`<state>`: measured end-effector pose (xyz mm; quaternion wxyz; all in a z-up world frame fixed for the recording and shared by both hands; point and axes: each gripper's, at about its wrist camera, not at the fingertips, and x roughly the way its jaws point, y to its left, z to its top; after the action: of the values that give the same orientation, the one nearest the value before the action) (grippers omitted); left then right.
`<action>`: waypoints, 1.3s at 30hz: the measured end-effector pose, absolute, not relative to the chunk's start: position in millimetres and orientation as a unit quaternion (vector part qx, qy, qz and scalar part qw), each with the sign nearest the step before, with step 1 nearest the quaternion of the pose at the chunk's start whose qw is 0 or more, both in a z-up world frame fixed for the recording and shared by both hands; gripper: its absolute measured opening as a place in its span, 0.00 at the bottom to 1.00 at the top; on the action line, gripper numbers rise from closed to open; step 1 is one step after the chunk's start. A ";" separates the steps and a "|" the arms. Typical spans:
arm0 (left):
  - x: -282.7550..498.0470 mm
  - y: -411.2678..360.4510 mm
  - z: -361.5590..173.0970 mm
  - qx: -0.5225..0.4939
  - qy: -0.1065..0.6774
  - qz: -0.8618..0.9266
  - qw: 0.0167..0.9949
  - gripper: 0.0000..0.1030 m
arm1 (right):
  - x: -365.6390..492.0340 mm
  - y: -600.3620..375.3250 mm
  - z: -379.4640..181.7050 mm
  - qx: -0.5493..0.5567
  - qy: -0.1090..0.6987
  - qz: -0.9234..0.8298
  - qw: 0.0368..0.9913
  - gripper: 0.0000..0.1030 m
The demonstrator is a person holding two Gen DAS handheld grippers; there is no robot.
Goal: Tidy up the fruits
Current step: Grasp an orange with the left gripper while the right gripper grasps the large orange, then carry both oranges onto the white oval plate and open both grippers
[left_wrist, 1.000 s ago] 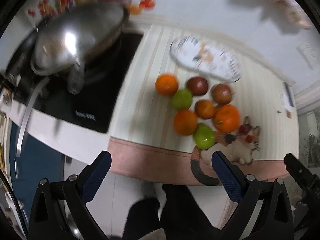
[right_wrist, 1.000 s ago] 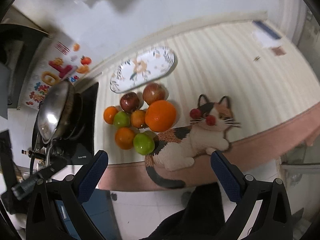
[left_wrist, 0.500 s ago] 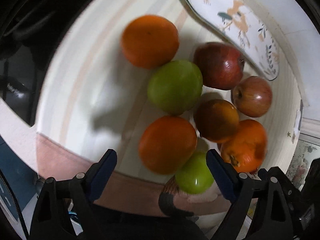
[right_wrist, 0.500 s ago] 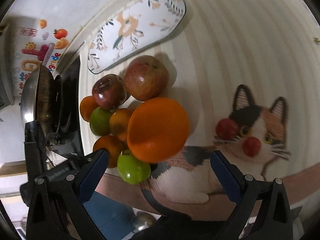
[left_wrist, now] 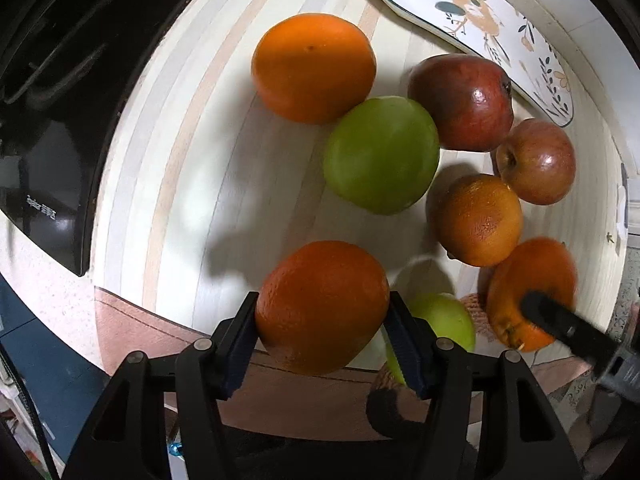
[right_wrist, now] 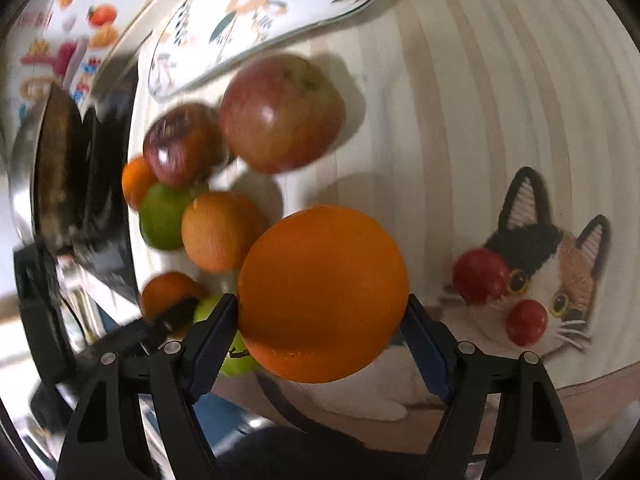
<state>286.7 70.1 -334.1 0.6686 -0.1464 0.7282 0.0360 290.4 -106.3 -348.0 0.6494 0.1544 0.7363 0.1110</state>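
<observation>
Between the left gripper's [left_wrist: 322,342] blue pads sits an orange [left_wrist: 322,306], at 6 o'clock in the left wrist view; the jaws have just been closing and now both pads touch its flanks, so it looks gripped. It is round, with no long axis to line up. Just right of it, touching or nearly so, lies a green fruit [left_wrist: 444,326], half hidden behind the right pad.

The right gripper [right_wrist: 322,336] has likewise been closing, around the big orange [right_wrist: 322,294] at the cluster's near right end; its left pad presses the skin, and the right pad seems to touch at the edge.

Beyond, toward 12 and 1 o'clock in the left view, the other fruit crowd together: green apple [left_wrist: 380,156], another orange [left_wrist: 314,68], two red apples. The oval plate [left_wrist: 492,20] lies at 1 o'clock past them, empty as far as it shows. Open worktop [left_wrist: 192,168] lies at 10 o'clock; the dark hob [left_wrist: 48,120] bounds it at 9. Straight up is likely the clearest way out for both hands.
</observation>
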 end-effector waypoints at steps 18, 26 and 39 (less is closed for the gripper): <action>281.6 63.5 -294.0 -0.140 0.692 0.033 0.708 0.56 | 292.2 -90.8 -335.1 0.120 0.717 0.118 0.676 0.79; 335.3 49.9 -205.5 -0.143 0.640 -0.022 0.755 0.56 | 311.1 -113.8 -270.7 0.191 0.674 0.153 0.697 0.79; 510.0 32.2 -268.5 -0.115 0.678 -0.032 0.726 0.56 | 487.5 -119.6 -263.2 0.124 0.629 0.110 0.759 0.79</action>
<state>510.0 32.2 -268.5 0.7257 -0.1152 0.6776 -0.0316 487.5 -119.6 -263.2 0.7594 0.1239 0.6292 0.1095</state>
